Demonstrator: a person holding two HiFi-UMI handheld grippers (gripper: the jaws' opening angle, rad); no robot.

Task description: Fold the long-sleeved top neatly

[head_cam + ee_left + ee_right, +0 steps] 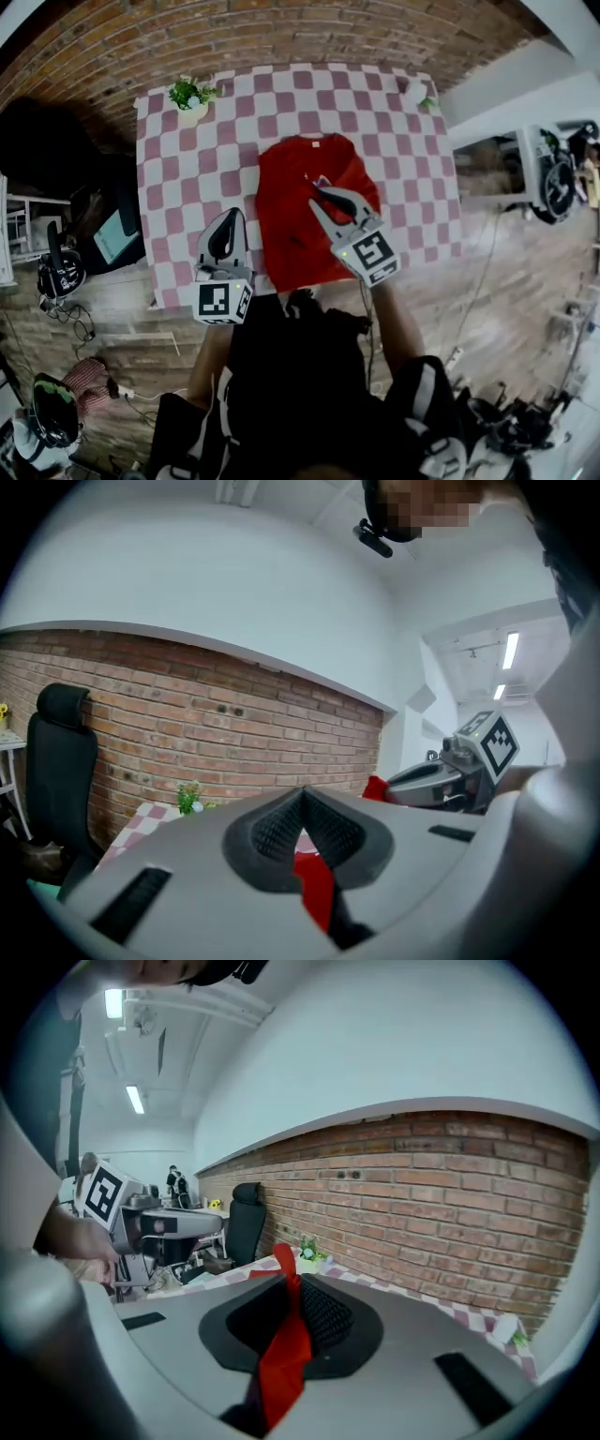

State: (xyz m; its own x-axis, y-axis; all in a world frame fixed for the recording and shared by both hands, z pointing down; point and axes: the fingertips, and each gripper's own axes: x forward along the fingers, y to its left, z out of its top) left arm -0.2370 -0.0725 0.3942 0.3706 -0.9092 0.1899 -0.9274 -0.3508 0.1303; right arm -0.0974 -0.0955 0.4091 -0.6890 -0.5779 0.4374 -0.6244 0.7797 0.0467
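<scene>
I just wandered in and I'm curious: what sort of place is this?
Probably an office or lab workroom rather than a home: a bare brick wall, a black office chair, a table under a pink checked cloth, and cables trailing on the wooden floor.

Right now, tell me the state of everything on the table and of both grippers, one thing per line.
long-sleeved top, lying on the checked tablecloth, collar at the far side, pinched by both grippers
left gripper, shut on a bit of the top's red cloth
right gripper, shut on a strip of the top's cloth
potted plant, upright at the far left corner
checked tablecloth, spread flat
</scene>
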